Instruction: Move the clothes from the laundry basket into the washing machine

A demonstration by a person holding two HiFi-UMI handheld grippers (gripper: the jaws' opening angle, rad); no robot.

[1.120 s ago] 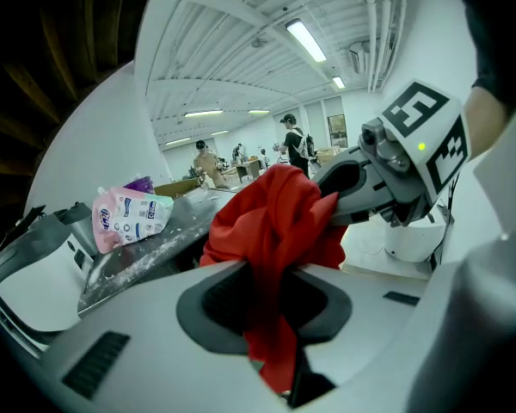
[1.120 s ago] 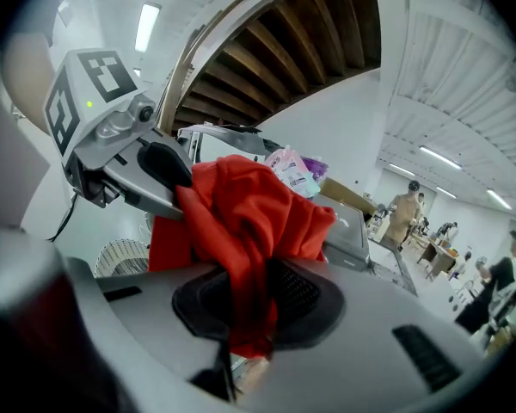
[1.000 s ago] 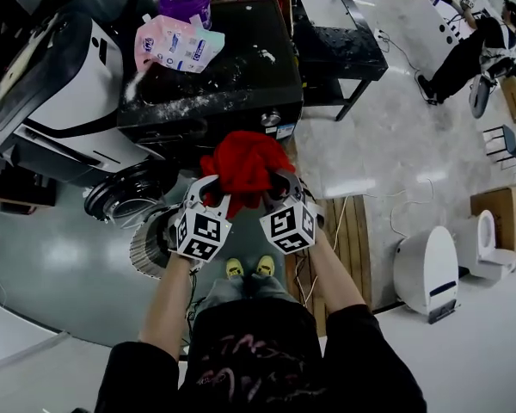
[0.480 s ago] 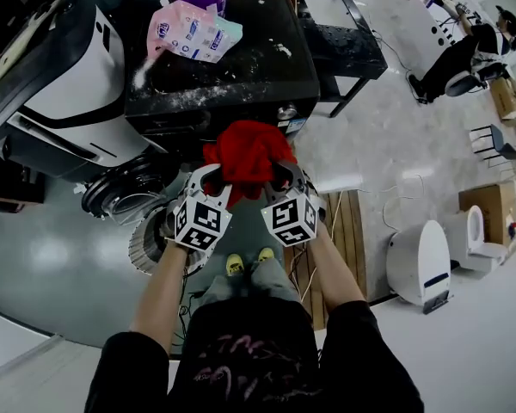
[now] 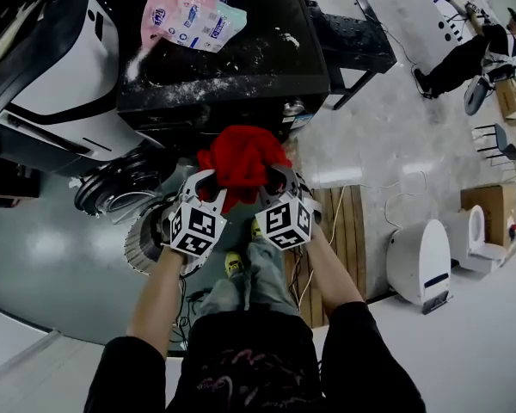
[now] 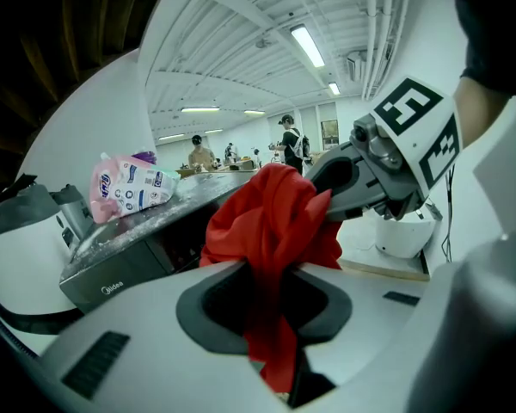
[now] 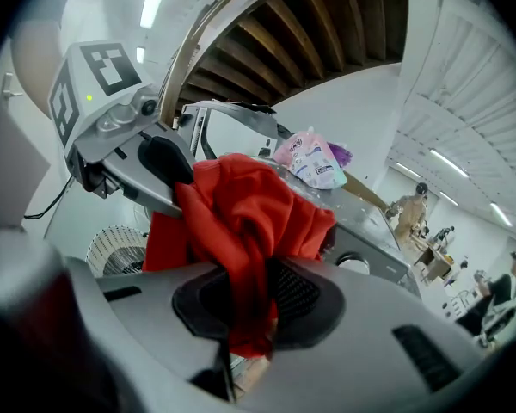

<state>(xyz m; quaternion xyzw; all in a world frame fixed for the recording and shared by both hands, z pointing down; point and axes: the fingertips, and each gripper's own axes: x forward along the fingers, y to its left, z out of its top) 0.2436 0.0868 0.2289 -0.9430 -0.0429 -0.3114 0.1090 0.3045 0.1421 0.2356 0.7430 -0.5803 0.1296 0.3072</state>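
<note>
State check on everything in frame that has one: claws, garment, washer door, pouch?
left claw, shut on red garment
right claw, shut on red garment
red garment, bunched, hanging between both claws
washer door, appears swung open
detergent pouch, lying on washer top

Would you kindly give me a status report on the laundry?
Left gripper, right gripper: both shut on red garment. Garment held up before washing machine. Nothing visibly blocking.

Between left gripper (image 5: 205,181) and right gripper (image 5: 281,179), before washing machine's (image 5: 241,67) front edge: garment (image 5: 241,157). At its top's far-left corner: pouch (image 5: 186,21).
</note>
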